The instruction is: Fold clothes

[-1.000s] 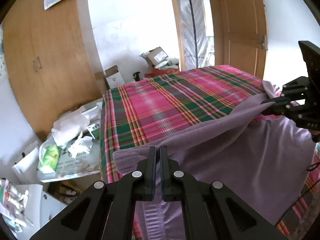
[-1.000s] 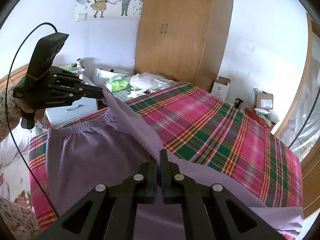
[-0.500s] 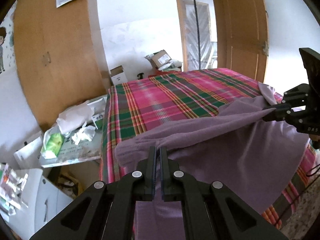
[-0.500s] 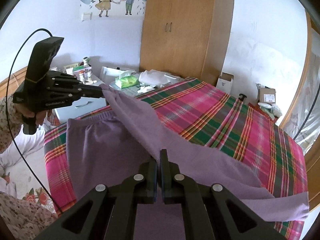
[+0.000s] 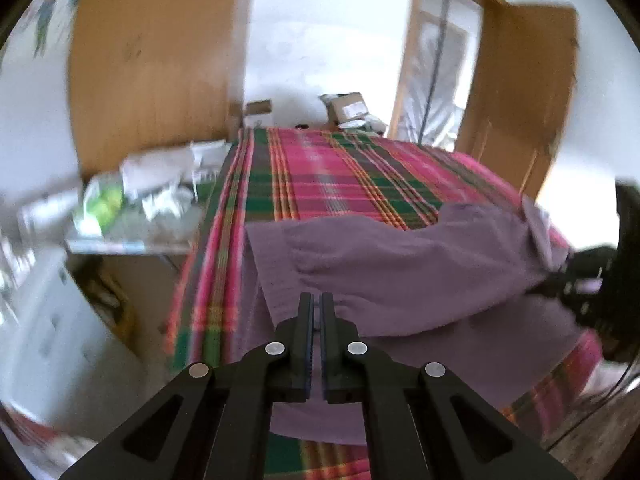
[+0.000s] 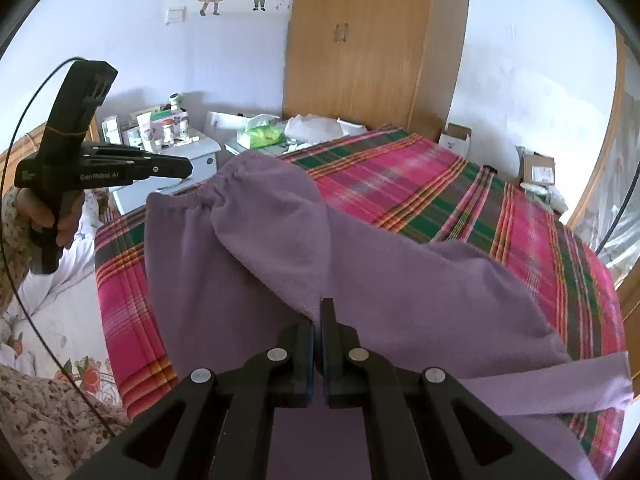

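soft fleece, woven plaid, matt black plastic, plain wood

the purple trousers point(image 6: 400, 276) are thick, fuzzy fleece cloth with a gathered elastic waistband, matt all over. under them the bed cover point(image 6: 420, 184) is thin woven cloth in pink, green and orange plaid, smooth and flat. the right tool point(image 6: 318, 320) and the left tool point(image 5: 316, 312) are matt black plastic with small shiny metal rivets. the wardrobe point(image 6: 360, 40) is smooth light-brown wood with a faint sheen and small metal handles. beside the bed, cardboard boxes point(image 6: 536, 168) look dull and papery.

Right gripper point(image 5: 560, 276) blurred, mostly cut off.
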Demonstrator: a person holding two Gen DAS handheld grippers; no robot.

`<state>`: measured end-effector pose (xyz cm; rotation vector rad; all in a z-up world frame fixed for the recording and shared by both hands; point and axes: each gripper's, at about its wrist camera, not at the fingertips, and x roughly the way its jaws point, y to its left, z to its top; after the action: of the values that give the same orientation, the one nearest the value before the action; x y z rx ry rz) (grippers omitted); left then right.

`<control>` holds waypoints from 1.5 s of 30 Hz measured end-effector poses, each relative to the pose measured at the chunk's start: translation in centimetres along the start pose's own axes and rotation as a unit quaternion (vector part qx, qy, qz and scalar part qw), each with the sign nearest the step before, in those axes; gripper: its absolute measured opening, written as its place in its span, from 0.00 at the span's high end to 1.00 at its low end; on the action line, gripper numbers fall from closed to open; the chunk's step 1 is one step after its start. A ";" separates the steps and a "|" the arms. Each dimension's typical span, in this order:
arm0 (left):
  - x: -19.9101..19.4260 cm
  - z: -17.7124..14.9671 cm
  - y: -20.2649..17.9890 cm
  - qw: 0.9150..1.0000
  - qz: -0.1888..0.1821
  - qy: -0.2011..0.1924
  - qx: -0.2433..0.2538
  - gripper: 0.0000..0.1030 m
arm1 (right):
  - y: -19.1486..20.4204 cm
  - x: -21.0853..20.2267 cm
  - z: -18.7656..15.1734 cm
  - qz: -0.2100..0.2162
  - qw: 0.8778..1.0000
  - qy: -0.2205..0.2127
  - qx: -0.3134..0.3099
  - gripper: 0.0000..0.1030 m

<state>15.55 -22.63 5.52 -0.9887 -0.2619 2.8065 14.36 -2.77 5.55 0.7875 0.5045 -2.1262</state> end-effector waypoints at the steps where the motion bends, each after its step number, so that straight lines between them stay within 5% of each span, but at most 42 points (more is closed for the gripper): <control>1: 0.4 -0.2 0.4 0.999 -0.014 0.011 -0.028 0.90 | -0.1 0.1 -0.1 0.001 1.000 0.001 0.005 0.97; 7: 2.7 -1.6 0.6 0.979 -0.117 0.055 -0.158 0.82 | -0.7 0.0 0.1 0.002 0.999 -0.014 0.029 0.97; 9: 3.1 -1.9 -0.1 0.969 -0.154 0.060 -0.185 0.68 | -0.8 0.1 0.2 0.002 0.999 -0.016 0.034 0.97; 13: 4.8 -2.1 -1.6 0.948 -0.211 0.075 -0.225 0.68 | -0.9 0.3 0.2 0.006 0.999 -0.017 0.041 0.97; 15: 6.1 -2.4 -1.6 0.941 -0.209 0.089 -0.251 0.68 | -1.0 0.2 0.2 0.008 0.999 -0.019 0.044 0.97; 19: 8.1 -3.8 -1.6 0.913 -0.228 0.120 -0.316 0.68 | -1.4 -0.2 0.2 0.010 0.998 -0.031 0.056 0.97; 23: 8.1 -3.7 -2.4 0.914 -0.233 0.107 -0.314 0.68 | -1.6 -0.2 0.2 0.015 0.997 -0.033 0.061 0.97; 32: 9.2 -3.7 -0.7 0.881 -0.233 0.070 -0.405 0.68 | -1.8 -0.3 -0.3 0.024 0.996 -0.036 0.073 0.97; 35: 8.6 -3.7 0.0 0.882 -0.209 0.040 -0.420 0.68 | -1.9 -0.6 -0.4 0.027 0.996 -0.041 0.081 0.97; 45: 5.6 -4.5 4.7 0.860 -0.149 -0.044 -0.485 0.68 | -2.1 -0.5 -0.6 0.032 0.995 -0.038 0.088 0.97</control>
<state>13.72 -25.52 -2.34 -0.8177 -1.7828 2.3450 13.19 -0.92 5.59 0.8042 0.2507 -2.1523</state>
